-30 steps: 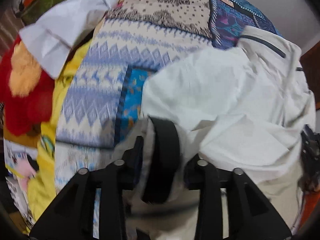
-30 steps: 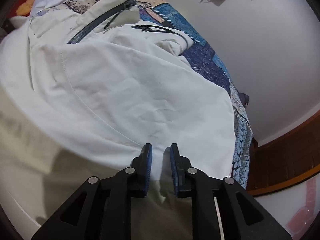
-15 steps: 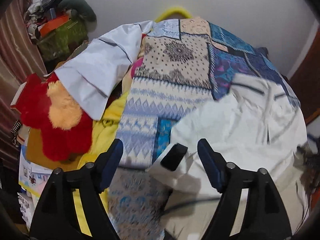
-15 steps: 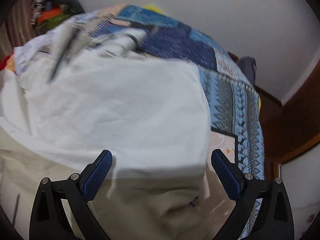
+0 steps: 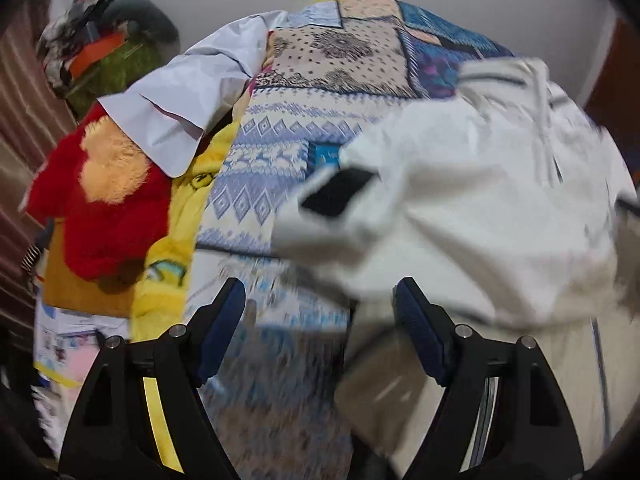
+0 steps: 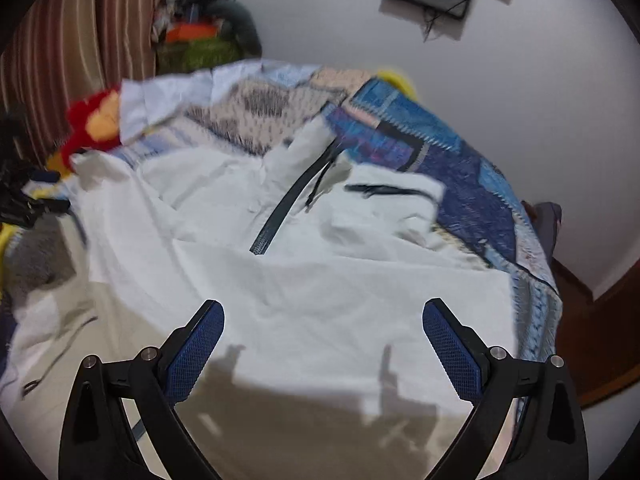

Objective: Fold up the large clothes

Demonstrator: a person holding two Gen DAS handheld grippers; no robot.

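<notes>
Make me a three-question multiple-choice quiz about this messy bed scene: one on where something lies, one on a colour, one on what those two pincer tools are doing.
1. Where is the red plush toy?
A. On the white jacket
B. At the left side of the bed, beside the patchwork bedspread
C. On the wall

2. What colour is the jacket's zipper?
A. Dark
B. Yellow
C. Red

3. How do the jaws of both grippers stand?
A. Clamped on the jacket
B. One holds a sleeve
C. Wide apart, holding nothing

Answers:
B, it lies left of the patchwork bedspread.
A, a dark line crosses the white jacket.
C, the left gripper and right gripper show clear gaps.
</notes>
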